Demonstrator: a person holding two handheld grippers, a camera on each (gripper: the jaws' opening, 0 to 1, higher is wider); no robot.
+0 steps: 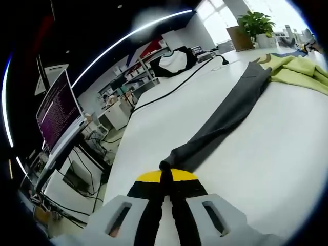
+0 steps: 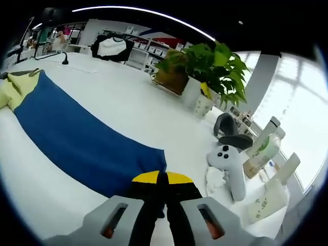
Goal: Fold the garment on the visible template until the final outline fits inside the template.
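left gripper view: my left hand-held gripper (image 1: 166, 180) has its jaws pressed together on the near tip of a grey garment (image 1: 225, 115), pinching a small bunch of fabric just above the yellow jaw tips. from that pinch the grey cloth runs away in a long narrow strip across the white surface (image 1: 277, 154) toward a yellow-green garment (image 1: 300, 72) lying crumpled at the far end; the two touch or overlap there, i cannot tell which. a black cable (image 1: 174, 84) trails over the surface beside the strip. off the surface edge stands a monitor (image 1: 56, 110) with purple text. a potted plant (image 1: 256, 25) sits far back.

right gripper view: my right hand-held gripper (image 2: 163, 185) is closed on the near corner of a blue cloth (image 2: 82, 138), the jaws meeting with the fabric edge between them. the blue cloth stretches flat across the surface away to the yellow-green garment (image 2: 15, 84). a white controller (image 2: 228, 164) lies just beside the gripper, a leafy potted plant (image 2: 205, 66) behind it, and bottles (image 2: 264, 148) near the edge.
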